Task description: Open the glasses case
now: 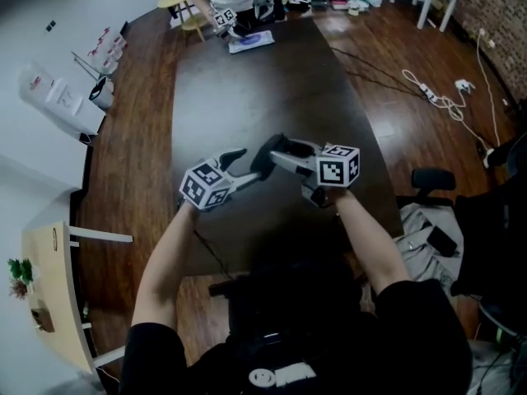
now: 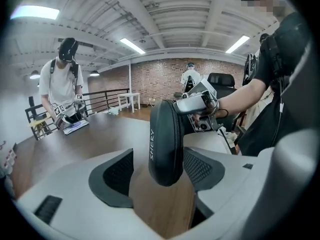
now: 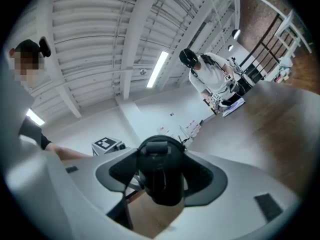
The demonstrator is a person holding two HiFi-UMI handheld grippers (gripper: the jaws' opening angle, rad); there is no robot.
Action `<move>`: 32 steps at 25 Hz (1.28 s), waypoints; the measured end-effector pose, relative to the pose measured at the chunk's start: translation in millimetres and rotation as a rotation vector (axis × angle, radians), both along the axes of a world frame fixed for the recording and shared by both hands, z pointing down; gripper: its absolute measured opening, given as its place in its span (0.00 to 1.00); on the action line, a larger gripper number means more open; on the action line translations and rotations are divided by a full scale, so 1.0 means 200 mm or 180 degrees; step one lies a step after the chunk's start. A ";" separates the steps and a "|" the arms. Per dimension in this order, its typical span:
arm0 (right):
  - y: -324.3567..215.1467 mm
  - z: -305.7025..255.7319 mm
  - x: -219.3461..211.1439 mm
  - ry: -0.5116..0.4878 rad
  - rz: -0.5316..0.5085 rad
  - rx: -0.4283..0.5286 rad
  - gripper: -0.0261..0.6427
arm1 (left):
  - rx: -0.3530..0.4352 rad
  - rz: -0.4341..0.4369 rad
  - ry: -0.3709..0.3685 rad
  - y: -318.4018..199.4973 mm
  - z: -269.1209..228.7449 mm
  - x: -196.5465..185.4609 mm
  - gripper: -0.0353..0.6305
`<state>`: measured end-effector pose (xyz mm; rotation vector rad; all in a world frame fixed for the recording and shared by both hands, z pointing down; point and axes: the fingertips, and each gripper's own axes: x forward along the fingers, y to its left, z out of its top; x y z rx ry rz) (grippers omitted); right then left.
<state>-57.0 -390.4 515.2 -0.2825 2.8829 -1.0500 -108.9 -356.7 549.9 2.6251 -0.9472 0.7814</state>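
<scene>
The person holds the black, oval, hard-shell glasses case point(image 2: 165, 144) in the air between both tools, above the near end of the long dark wooden table point(image 1: 247, 81). The right gripper point(image 1: 276, 151) is clamped across one end of it, both pads pressing on its sides. The left gripper point(image 1: 251, 163) stands wide with the case's other end between its jaws, and there is a clear gap at one pad, so it has no hold yet. To my eye the opening hasn't started, since the shell looks closed all round. I'd say the left jaws need to bite on one half only, close by the seam, while the right keeps the other half steady. I can't tell which edge carries the hinge. Squeezing across both halves would just hold it shut.
</scene>
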 end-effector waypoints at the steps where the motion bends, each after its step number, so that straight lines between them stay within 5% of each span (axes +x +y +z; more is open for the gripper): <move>1: 0.00 0.00 0.00 0.0010 -0.0023 0.0014 0.47 | 0.0009 -0.0005 -0.0024 0.00 0.00 -0.01 0.52; 10: 0.01 0.02 0.00 0.0318 -0.0133 0.0288 0.47 | 0.0196 0.0032 -0.0395 -0.02 0.01 -0.03 0.49; 14: 0.02 0.01 0.05 0.0325 -0.0256 0.0277 0.46 | 0.0278 -0.0018 -0.0242 -0.03 -0.04 -0.04 0.22; 16: 0.05 0.03 0.06 0.0338 -0.0392 0.0274 0.46 | 0.0359 -0.0046 -0.0239 -0.04 -0.05 -0.03 0.22; 20: 0.16 -0.04 0.07 -0.0042 -0.0858 0.0118 0.46 | 0.0390 -0.0248 -0.0285 -0.11 0.00 -0.01 0.15; 23: 0.24 -0.12 0.09 -0.0350 -0.1238 -0.0005 0.46 | 0.0215 -0.0226 -0.0166 -0.09 0.04 0.03 0.22; 26: 0.29 -0.16 0.11 -0.0587 -0.1489 -0.0143 0.46 | -0.0059 -0.0142 -0.0157 -0.03 0.12 0.07 0.18; 28: 0.21 -0.09 0.12 -0.0442 -0.1157 -0.0085 0.48 | -0.0204 -0.0534 0.0102 -0.06 0.12 0.00 0.10; 32: -0.02 0.01 0.18 0.0086 -0.0080 0.0219 0.50 | -0.0426 -0.1345 0.0323 -0.12 0.16 -0.18 0.09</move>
